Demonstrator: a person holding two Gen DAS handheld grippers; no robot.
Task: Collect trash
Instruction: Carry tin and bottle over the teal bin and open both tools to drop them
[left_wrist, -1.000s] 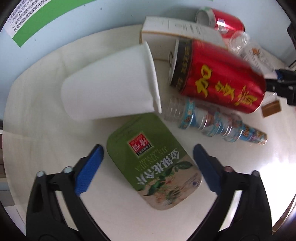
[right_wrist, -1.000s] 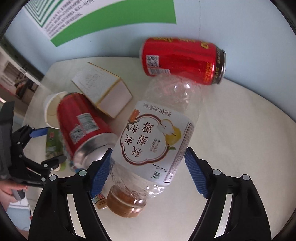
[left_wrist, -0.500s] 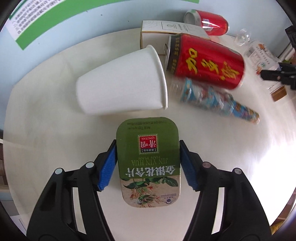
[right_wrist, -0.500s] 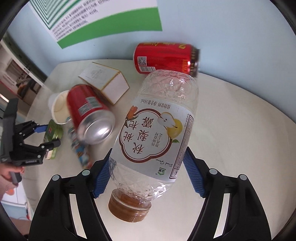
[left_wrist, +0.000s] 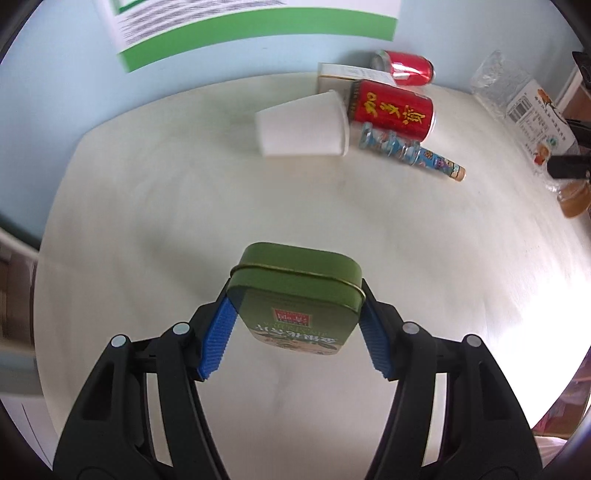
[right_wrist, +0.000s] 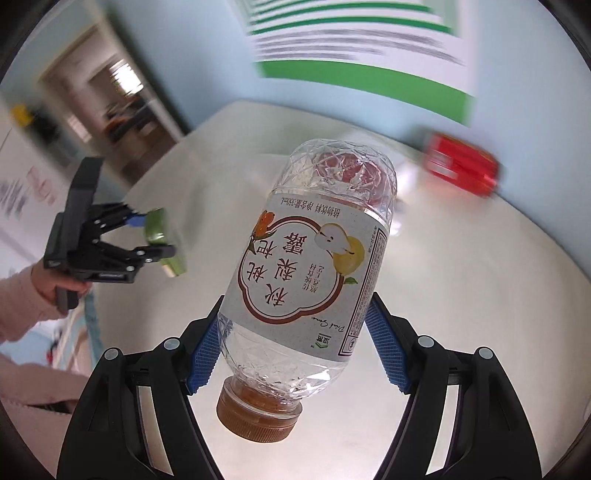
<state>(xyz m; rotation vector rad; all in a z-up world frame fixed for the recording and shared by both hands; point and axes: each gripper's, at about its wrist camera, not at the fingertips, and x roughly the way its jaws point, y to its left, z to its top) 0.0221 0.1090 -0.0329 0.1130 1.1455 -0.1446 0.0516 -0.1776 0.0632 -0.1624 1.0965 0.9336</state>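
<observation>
Pale blue wall (left_wrist: 74, 92) backs the round white table (left_wrist: 184, 206), where a paper cup (left_wrist: 303, 125) and red can (left_wrist: 391, 110) lie. Left claw (left_wrist: 295, 325) is clamped on a green tin (left_wrist: 295, 288) lifted above the table. Right claw (right_wrist: 295, 343) is clamped on a clear plastic bottle (right_wrist: 306, 266), also raised.

i count two red cans (left_wrist: 391, 111) on the table (left_wrist: 184, 206), one white paper cup (left_wrist: 303, 127), one small carton (left_wrist: 347, 74), one slim blue-patterned bottle (left_wrist: 410, 151), one green tin (left_wrist: 295, 291) and one clear pear-drink bottle (right_wrist: 310, 266). two grippers show, one left gripper (left_wrist: 295, 325), one right gripper (right_wrist: 295, 343).
</observation>
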